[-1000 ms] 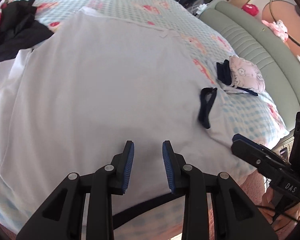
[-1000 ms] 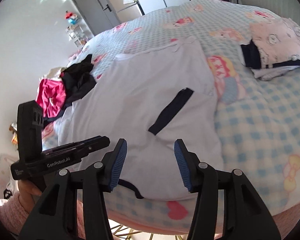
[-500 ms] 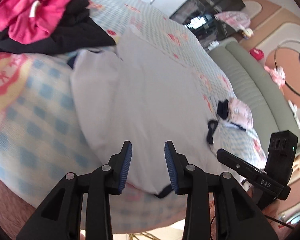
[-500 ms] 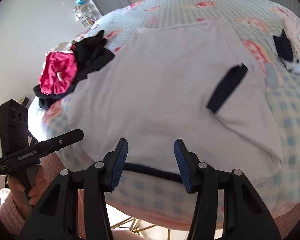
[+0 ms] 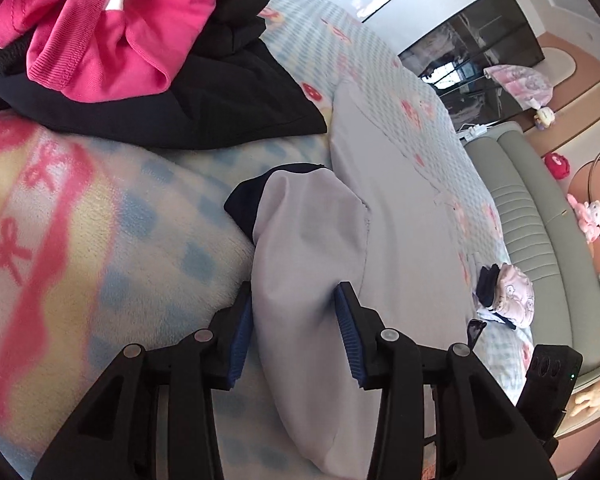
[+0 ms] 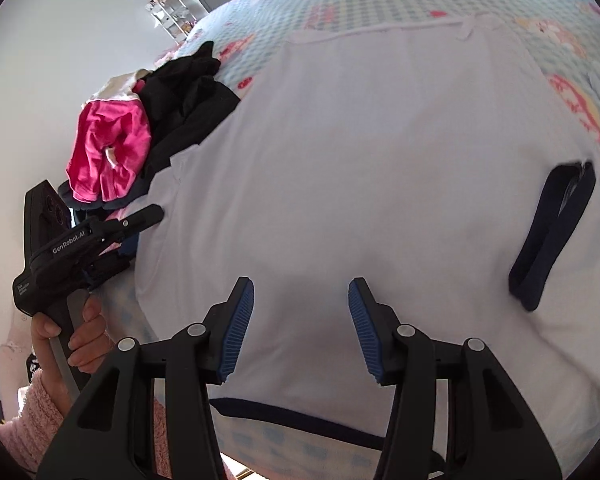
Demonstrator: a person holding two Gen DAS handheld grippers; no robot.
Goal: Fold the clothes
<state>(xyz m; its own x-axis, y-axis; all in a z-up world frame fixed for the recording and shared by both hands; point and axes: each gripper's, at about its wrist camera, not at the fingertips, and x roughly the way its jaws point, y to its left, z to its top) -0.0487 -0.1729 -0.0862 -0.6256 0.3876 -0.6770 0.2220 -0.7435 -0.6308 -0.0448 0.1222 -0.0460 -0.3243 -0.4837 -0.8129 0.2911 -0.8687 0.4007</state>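
Observation:
A white T-shirt (image 6: 372,168) with dark navy trim lies spread flat on the bed. Its left sleeve (image 5: 300,248), with a navy cuff (image 5: 246,200), lies between the open fingers of my left gripper (image 5: 294,334), which straddle the fabric. In the right wrist view the left gripper (image 6: 100,236) is at the shirt's left edge. My right gripper (image 6: 300,320) is open and empty over the shirt's lower middle, near the navy hem (image 6: 300,416). The right sleeve's navy cuff (image 6: 552,232) lies folded onto the shirt.
A pile of pink (image 5: 112,28) and black clothes (image 5: 220,96) lies on the blue checked blanket (image 5: 100,264) left of the shirt. A folded pink-and-navy garment (image 5: 508,292) sits at the bed's far side by a green headboard (image 5: 540,216).
My left gripper has swung left to the shirt's left sleeve, which now lies between its fingers. My right gripper has moved left, over the shirt's lower middle.

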